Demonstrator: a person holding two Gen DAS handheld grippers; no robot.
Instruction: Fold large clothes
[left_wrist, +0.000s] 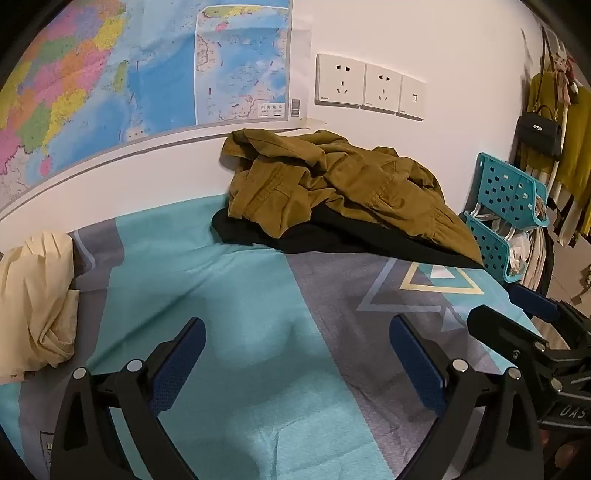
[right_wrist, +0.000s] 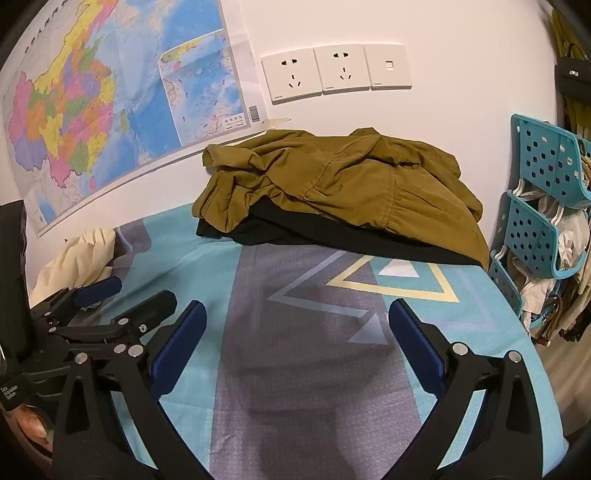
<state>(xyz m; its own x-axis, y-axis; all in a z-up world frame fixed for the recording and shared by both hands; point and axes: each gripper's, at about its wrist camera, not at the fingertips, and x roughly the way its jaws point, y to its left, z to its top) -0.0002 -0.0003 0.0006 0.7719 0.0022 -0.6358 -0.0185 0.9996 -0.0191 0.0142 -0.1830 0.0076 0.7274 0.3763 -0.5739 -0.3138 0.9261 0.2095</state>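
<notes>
A crumpled olive-brown jacket (left_wrist: 332, 184) lies in a heap on a black garment (left_wrist: 332, 236) at the far side of the bed, against the wall; both also show in the right wrist view, the jacket (right_wrist: 340, 184) on the black garment (right_wrist: 295, 232). My left gripper (left_wrist: 297, 328) is open and empty, above the bedsheet well short of the pile. My right gripper (right_wrist: 297, 314) is open and empty, also short of the pile. Each gripper shows in the other's view: the right one (left_wrist: 517, 314), the left one (right_wrist: 122, 299).
The bed has a teal and grey patterned sheet (left_wrist: 229, 295). A cream cloth (left_wrist: 33, 295) is bunched at the left. A teal perforated rack (right_wrist: 543, 206) with clothes stands at the right edge. A map (left_wrist: 110, 74) and wall sockets (left_wrist: 369, 85) are on the wall.
</notes>
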